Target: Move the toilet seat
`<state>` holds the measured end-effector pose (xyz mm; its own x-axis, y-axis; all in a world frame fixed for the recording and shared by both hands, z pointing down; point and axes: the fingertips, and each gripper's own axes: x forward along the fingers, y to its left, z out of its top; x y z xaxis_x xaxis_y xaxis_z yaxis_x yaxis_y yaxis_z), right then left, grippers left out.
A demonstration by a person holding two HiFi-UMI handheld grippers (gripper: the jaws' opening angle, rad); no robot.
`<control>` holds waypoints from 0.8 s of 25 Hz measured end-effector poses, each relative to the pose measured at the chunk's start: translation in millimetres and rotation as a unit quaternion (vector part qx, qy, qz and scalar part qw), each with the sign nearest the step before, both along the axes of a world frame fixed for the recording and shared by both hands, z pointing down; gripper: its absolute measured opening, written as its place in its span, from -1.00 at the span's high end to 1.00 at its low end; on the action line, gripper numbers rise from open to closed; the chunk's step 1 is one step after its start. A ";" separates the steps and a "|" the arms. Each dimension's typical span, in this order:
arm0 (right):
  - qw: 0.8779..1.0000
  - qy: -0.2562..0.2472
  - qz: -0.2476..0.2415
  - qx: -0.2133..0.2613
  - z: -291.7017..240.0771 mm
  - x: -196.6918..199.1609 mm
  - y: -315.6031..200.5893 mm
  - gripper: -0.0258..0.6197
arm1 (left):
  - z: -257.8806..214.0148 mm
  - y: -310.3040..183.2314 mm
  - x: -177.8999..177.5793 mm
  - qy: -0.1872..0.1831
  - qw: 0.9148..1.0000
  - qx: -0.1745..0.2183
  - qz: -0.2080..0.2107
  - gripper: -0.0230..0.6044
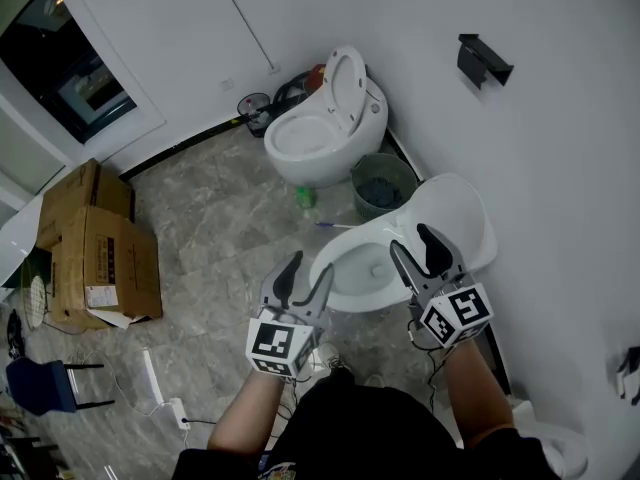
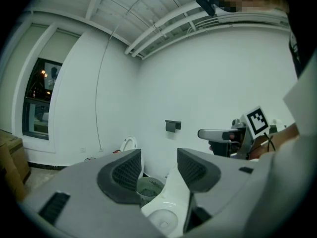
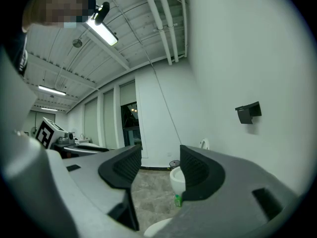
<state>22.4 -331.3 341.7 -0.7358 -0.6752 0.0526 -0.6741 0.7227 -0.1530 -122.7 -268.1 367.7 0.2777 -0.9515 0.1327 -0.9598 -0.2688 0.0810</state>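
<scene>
The near white toilet stands in front of me with its seat and lid raised against the wall. My right gripper hovers open over the back of the bowl, just in front of the raised seat, with nothing between its jaws. At the bowl's front left rim my left gripper is also open and empty. In the left gripper view the left gripper looks over the bowl with the right gripper to its right. The right gripper frames bare floor and the far toilet.
A second toilet with its seat up stands further back, and a green bin sits between the two. A green bottle lies on the floor. Cardboard boxes and a blue chair are left. A black holder juts from the wall.
</scene>
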 end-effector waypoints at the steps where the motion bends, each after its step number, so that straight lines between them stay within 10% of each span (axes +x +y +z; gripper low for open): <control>1: 1.000 0.000 -0.002 0.001 -0.9 -8.5 -3.9 0.16 | -0.9 -3.5 -8.2 -0.001 1.000 0.001 -0.001 0.27; 20: 0.995 0.005 -0.094 0.028 -8.4 -87.5 -28.6 0.13 | 0.5 -21.7 -65.6 0.025 0.997 -0.016 -0.077 0.27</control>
